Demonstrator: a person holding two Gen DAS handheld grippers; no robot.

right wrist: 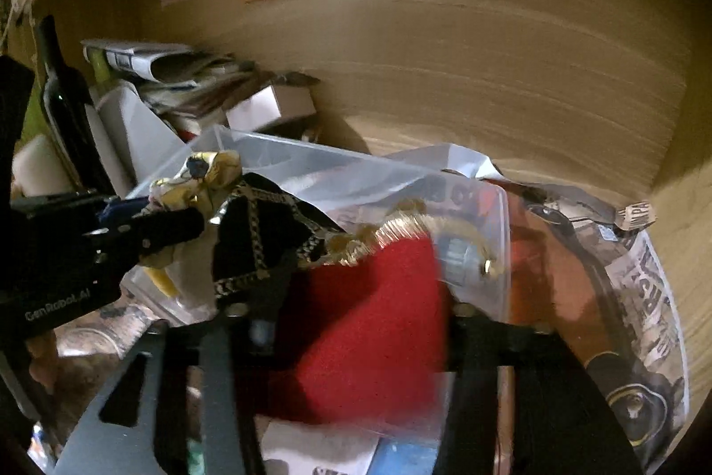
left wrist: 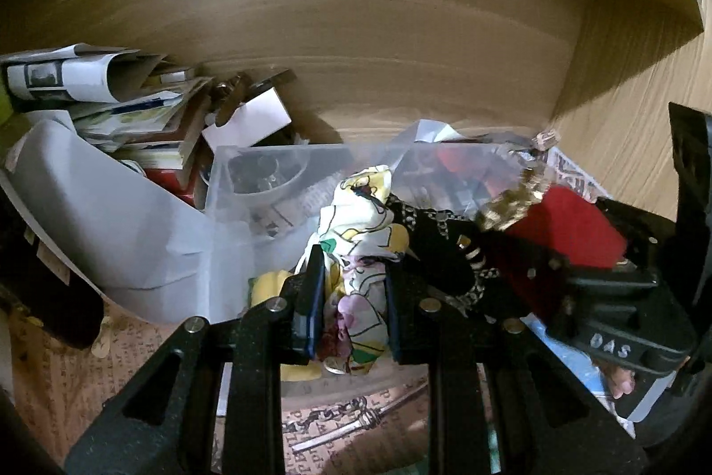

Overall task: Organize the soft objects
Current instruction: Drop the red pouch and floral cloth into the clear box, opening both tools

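Observation:
My left gripper [left wrist: 353,288] is shut on a bunched white, yellow and pink patterned cloth [left wrist: 360,234], held upright over the cluttered shelf. It also shows in the right wrist view [right wrist: 196,181] at the left. My right gripper [right wrist: 356,314] is shut on a red cloth [right wrist: 374,319] with gold fringe [right wrist: 400,228]. In the left wrist view the right gripper [left wrist: 534,265] holds that red cloth [left wrist: 574,225] at the right. A black fabric with a checkered band [left wrist: 440,234] hangs between the two cloths and also shows in the right wrist view [right wrist: 258,234].
A clear plastic box [left wrist: 267,181] sits just behind the cloths. Stacked papers and books [left wrist: 133,105] and a white curved object [left wrist: 102,217] lie left. A dark bottle [right wrist: 62,101] stands far left. A printed plastic bag [right wrist: 636,297] lies right. Wooden walls [left wrist: 378,43] enclose the shelf.

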